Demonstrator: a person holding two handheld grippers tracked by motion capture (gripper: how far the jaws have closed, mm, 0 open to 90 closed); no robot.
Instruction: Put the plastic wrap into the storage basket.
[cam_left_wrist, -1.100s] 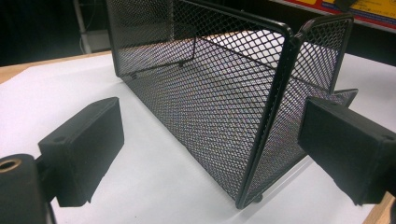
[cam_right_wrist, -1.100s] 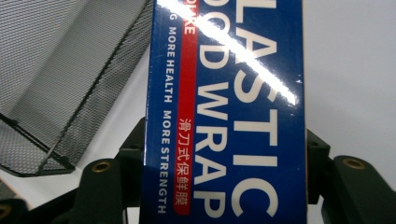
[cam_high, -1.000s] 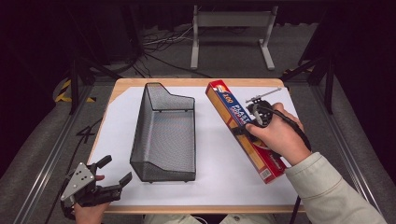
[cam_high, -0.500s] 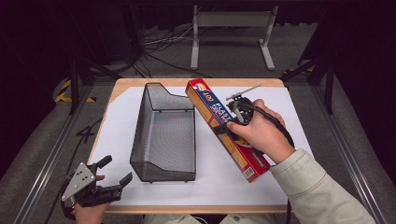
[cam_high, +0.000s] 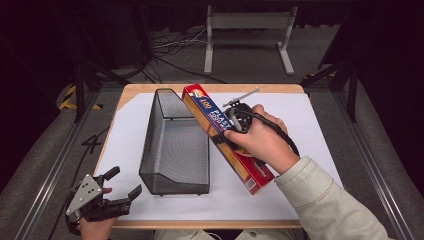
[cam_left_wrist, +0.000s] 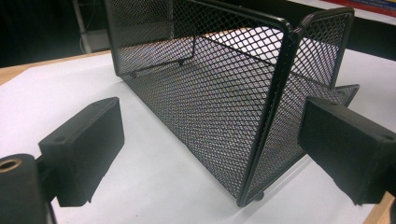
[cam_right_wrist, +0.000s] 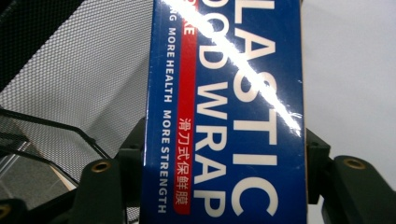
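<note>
Plastic wrap box (cam_high: 227, 137) clamped in right claw (cam_high: 235, 117), beside mesh basket (cam_high: 175, 145); left claw (cam_high: 117, 192) agape, holding nothing.

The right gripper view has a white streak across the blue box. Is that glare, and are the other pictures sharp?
Right gripper view: yes, glare, a bright diagonal streak on the glossy plastic wrap box, whose lettering stays readable. Left gripper view: the mesh basket is sharp, with a soft shadow on the white sheet under the left gripper. High view: evenly lit table, dark surroundings, slightly soft.
</note>
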